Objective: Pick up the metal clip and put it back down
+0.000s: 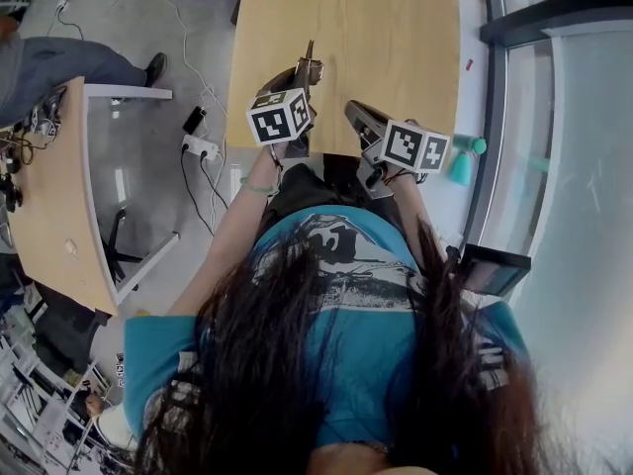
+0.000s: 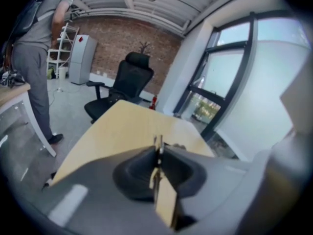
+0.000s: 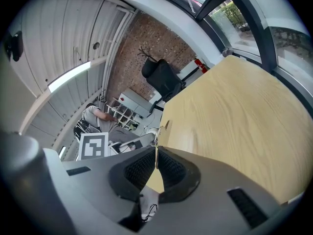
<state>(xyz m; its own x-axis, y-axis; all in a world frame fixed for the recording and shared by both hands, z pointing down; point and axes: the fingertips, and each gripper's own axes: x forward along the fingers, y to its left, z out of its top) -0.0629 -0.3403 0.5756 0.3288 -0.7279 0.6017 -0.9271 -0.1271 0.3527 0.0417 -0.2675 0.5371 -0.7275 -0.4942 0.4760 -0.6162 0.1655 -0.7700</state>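
A thin metal clip [image 1: 310, 55] pokes out of my left gripper [image 1: 309, 70], held above the near part of the light wooden table [image 1: 346, 28]. In the left gripper view the jaws are pressed on the clip [image 2: 158, 146], its bright edge standing upright between them over the table [image 2: 122, 126]. My right gripper [image 1: 354, 110] hovers over the table's near edge, to the right of the left one. Its jaws [image 3: 156, 153] meet at the tips with nothing between them. No other object shows on the tabletop [image 3: 234, 111].
A black office chair [image 2: 129, 80] stands past the table's far end. A second desk [image 1: 59, 196] with clutter is at the left, and a person [image 2: 34, 48] stands beside it. A power strip [image 1: 198, 146] and cables lie on the floor between. Glass wall [image 1: 584, 117] runs along the right.
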